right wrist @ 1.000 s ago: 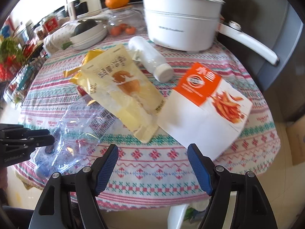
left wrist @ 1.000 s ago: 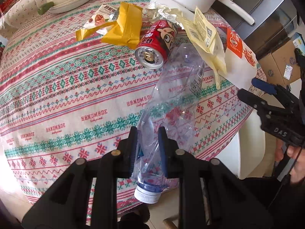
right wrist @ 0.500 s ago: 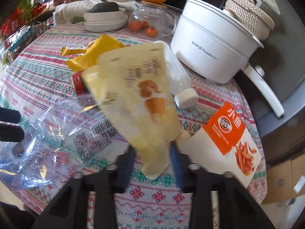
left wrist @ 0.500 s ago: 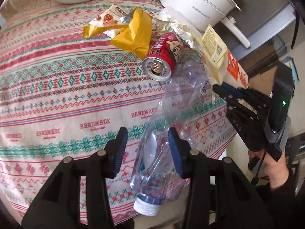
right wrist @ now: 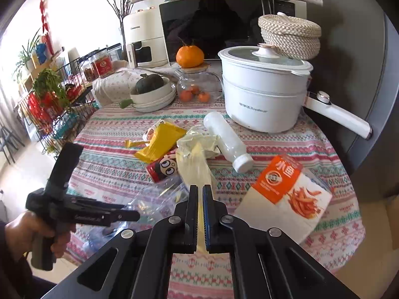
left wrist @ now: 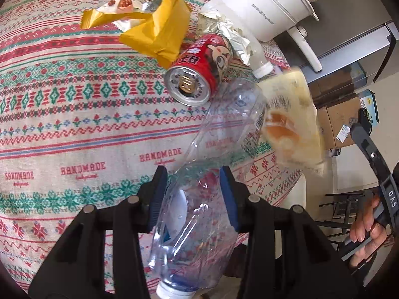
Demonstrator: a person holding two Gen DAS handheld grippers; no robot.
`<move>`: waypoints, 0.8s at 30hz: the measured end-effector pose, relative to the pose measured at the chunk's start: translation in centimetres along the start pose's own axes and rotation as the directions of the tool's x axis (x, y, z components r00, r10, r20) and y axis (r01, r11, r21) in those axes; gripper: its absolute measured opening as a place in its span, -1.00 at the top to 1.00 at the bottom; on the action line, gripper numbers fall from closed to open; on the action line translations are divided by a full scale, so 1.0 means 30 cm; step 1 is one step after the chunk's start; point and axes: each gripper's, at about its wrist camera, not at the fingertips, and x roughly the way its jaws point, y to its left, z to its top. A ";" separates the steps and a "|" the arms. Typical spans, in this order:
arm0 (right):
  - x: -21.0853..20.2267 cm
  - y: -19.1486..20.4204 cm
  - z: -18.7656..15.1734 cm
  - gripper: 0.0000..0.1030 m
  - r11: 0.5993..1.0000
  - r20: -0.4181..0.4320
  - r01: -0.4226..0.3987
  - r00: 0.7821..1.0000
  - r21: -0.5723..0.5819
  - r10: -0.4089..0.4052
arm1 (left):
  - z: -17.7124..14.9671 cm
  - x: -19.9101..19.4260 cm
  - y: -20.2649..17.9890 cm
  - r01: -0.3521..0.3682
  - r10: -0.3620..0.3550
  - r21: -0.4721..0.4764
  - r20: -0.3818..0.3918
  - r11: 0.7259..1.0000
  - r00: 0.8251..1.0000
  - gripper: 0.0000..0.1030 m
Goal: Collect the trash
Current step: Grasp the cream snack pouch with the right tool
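Nearest, at the near edge of the worktop [left wrist: 62, 114]: clear plastic bottle [left wrist: 212, 199] lying cap-end toward the camera and overhanging the edge, long axis running near-to-far and leaning right, body between the half-open fingers [left wrist: 156, 199] of the left gripper [left wrist: 192, 196], pads flanking the crushed wall but no firm squeeze discernible. Just right of it: right gripper [right wrist: 199, 214] clamped fully shut on the pale yellow snack pouch [right wrist: 197, 172], pouch raised off the cloth and blurred. Farther back: red can [left wrist: 199, 72] on its side, then yellow wrapper [left wrist: 159, 32]; left fingers clearly nearer the bottle, likely next to close across its short axis.
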 end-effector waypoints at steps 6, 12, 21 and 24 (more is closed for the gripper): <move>-0.084 -0.106 -0.079 0.94 0.999 -0.049 0.018 0.999 0.039 -0.016 | -0.037 -0.035 -0.106 0.025 -0.025 0.068 0.006 0.997 1.000 0.59; -0.122 -0.205 -0.139 0.93 0.995 -0.078 -0.015 0.997 0.101 0.023 | -0.078 -0.068 -0.152 -0.056 0.052 0.071 0.051 0.996 0.997 0.66; -0.008 -0.351 -0.170 -0.46 0.963 -0.158 0.006 0.987 0.268 0.038 | -0.119 -0.146 -0.182 -0.170 0.159 0.084 0.120 0.982 0.980 0.71; 0.057 -0.419 -0.172 -0.42 0.923 -0.155 -0.036 0.982 0.384 0.103 | -0.121 -0.150 -0.178 -0.176 0.164 0.093 0.119 0.980 0.979 0.71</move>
